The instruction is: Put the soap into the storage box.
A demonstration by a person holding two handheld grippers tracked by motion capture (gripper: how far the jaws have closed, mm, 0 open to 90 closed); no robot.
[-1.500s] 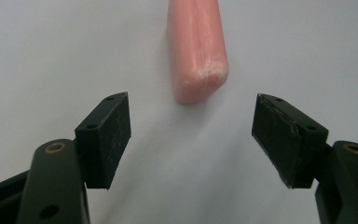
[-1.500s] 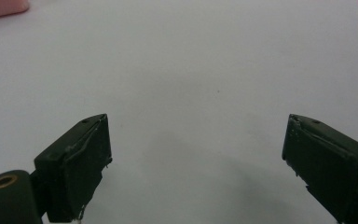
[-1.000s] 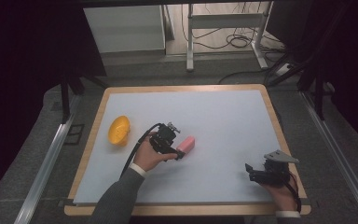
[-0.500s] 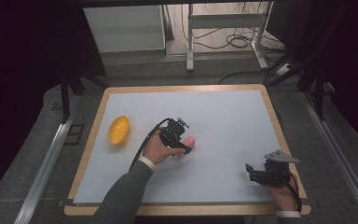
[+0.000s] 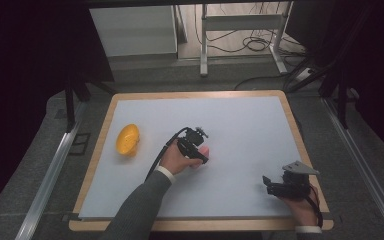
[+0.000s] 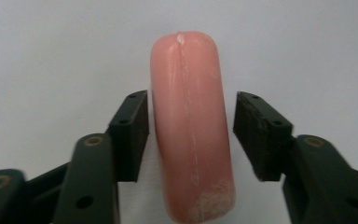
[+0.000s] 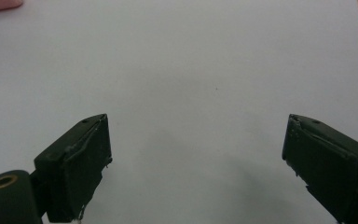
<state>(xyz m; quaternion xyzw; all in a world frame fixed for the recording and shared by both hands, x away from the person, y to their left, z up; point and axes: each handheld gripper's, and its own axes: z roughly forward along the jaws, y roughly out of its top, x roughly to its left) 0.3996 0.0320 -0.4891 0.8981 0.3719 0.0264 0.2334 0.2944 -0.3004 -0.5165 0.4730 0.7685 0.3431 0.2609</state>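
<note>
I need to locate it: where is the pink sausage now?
High view: the pink sausage lies mid-table, right of the yellow object, between the left gripper jaws.

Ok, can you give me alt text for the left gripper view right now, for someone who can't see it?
A pink sausage lies lengthwise on the white table surface between the two black jaws of the left gripper, which have just been closing. The left pad looks at or almost against it; a narrow gap remains on the right.

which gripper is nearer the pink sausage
Left. The left gripper straddles the pink sausage, jaws closing around it; the right gripper rests open, far off near the table's corner.
</note>
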